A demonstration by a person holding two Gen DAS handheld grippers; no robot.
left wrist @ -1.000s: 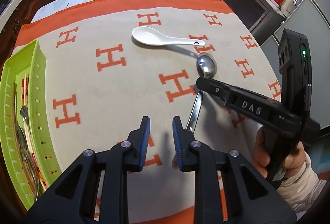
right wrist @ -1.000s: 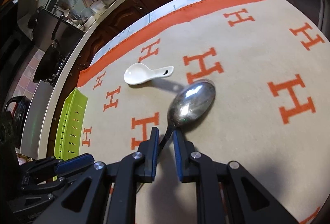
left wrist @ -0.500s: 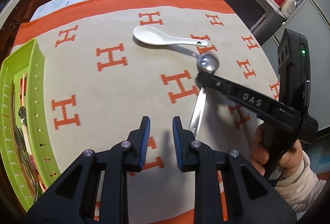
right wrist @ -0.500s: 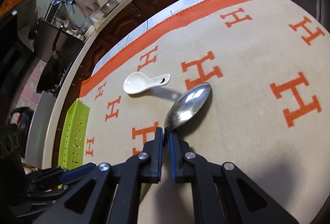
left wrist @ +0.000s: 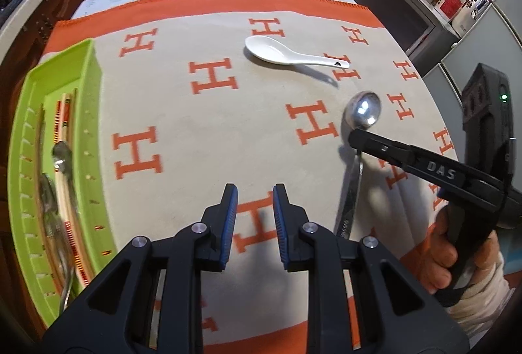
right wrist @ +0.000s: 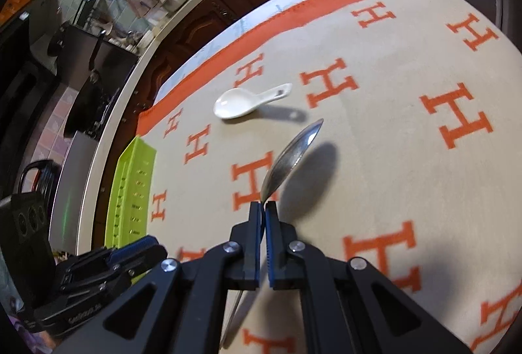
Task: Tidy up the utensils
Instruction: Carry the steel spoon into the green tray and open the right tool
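— Spoon first, from the left wrist view?
— Shiny metal tablespoon (left wrist: 362, 113), bowl bright with glare, thin handle running near-to-far at the right of the beige cloth with orange H letters (left wrist: 202, 112). The right gripper (left wrist: 354, 138) is clenched on its neck just below the bowl. Bowl points far, handle end near, by the left gripper (left wrist: 253, 200), whose blue-padded jaws stand apart with nothing between them.

— Anything else there?
— A white ceramic soup spoon (left wrist: 287, 55) lies farther off, bowl to the left, handle to the right. A lime-green plastic cutlery tray (left wrist: 86, 112) sits at the left edge with utensils inside. A hand (left wrist: 447, 256) grips the right tool.

— Changed from a second ago?
— The bowl has risen off the cloth and rolled; before, it lay flat with the jaws merely straddling the neck.

— And the right wrist view?
— Here the right gripper (right wrist: 263, 207) pinches the metal tablespoon (right wrist: 290, 155) tight. Its bowl is turned nearly edge-on, tipped up and pointing far-right, shadow on the cloth beneath. The handle drops back under the jaws. The soup spoon (right wrist: 244, 101) lies beyond it; tray (right wrist: 130, 184) and left gripper (right wrist: 130, 253) are at the left.
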